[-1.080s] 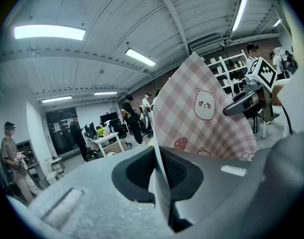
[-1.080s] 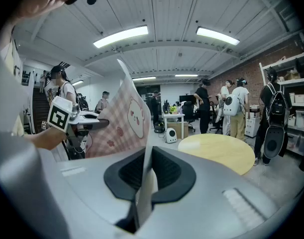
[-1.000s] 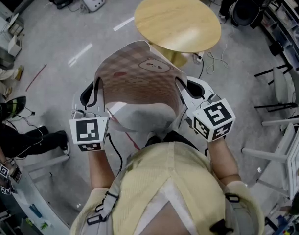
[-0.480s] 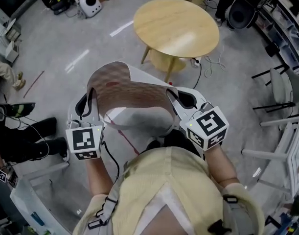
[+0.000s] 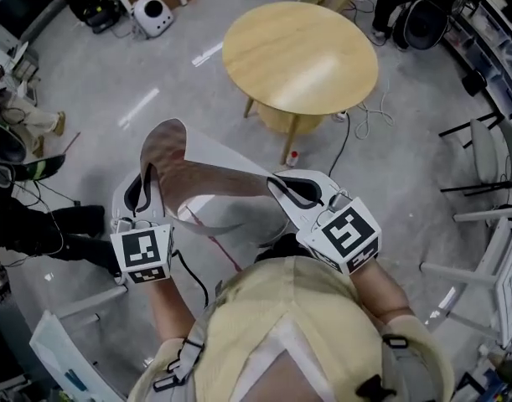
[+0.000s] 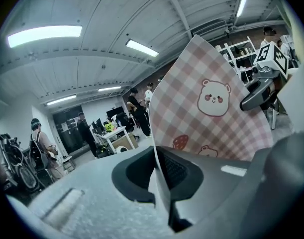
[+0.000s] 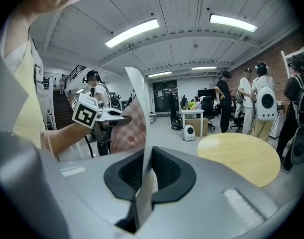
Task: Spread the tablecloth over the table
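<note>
The left gripper (image 5: 147,189) and right gripper (image 5: 294,193) each clamp an edge of the checked tablecloth (image 5: 207,171), slack in mid-air short of the round table (image 5: 299,57); seemingly mid-carry, it next needs floating out over the tabletop

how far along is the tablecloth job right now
Done: the left gripper and right gripper are each shut on an edge of the tablecloth. In hand: it hangs in the air between them, short of the table. Left: bringing it over the bare tabletop and spreading it.
</note>
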A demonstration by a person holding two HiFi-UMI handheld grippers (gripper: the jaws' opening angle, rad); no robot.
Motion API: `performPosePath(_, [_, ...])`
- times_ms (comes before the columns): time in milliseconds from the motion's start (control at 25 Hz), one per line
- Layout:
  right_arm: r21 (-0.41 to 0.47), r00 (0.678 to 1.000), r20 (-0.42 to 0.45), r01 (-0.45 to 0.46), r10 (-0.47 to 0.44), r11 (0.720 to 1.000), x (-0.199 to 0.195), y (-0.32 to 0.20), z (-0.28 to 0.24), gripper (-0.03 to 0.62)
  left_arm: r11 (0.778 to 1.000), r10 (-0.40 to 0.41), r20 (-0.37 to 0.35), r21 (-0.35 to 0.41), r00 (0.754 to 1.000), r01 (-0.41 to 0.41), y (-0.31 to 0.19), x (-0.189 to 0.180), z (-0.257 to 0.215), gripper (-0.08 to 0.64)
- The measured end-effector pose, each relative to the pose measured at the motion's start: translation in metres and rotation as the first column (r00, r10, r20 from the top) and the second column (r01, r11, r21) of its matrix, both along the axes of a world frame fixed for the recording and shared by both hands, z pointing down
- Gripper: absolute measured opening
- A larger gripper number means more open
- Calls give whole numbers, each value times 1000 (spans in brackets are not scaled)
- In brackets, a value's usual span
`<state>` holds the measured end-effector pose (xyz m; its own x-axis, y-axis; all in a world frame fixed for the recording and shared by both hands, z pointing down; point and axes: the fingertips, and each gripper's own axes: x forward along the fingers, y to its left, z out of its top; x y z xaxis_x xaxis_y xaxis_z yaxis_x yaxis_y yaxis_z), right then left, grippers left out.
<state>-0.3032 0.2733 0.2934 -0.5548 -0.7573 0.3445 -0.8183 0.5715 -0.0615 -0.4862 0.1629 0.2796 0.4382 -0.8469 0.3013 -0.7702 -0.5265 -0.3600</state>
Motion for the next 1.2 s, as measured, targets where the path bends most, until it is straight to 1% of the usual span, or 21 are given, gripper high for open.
performPosePath(80, [5, 1000, -3, 29, -29, 1000, 3, -5, -4, 8, 1000, -15, 12, 1, 1000, 15, -8, 8, -4, 6])
performPosePath(200, [8, 998, 21, 60, -60, 998, 15, -13, -6, 8, 1000, -22, 41, 5, 999, 21, -18, 25, -10, 6])
performPosePath(440, [35, 996, 65, 64, -66, 997, 54, -31, -11, 8, 1000, -15, 69, 28, 997, 13, -32, 64, -25, 6])
performPosePath(640, [79, 996, 56, 61, -65, 995, 79, -52, -19, 8, 999, 3, 98, 53, 995, -8, -52, 89, -33, 6])
performPosePath(760, [105, 997, 55, 46, -52, 993, 93, -62, -30, 8, 998, 18, 119, 63, 993, -25, -65, 98, -42, 8])
performPosePath(920, [149, 999, 42, 20, -27, 989, 102, -76, -48, 8, 995, 42, 145, 86, 989, -55, -84, 103, -56, 8])
performPosePath(1040, [166, 999, 33, -23, 18, 986, 112, -92, -50, 8, 989, 86, 173, 103, 981, -105, -103, 114, -60, 9])
performPosePath(1200, [174, 996, 6, -89, 89, 981, 129, -120, -57, 8, 978, 146, 186, 120, 972, -170, -135, 133, -64, 9])
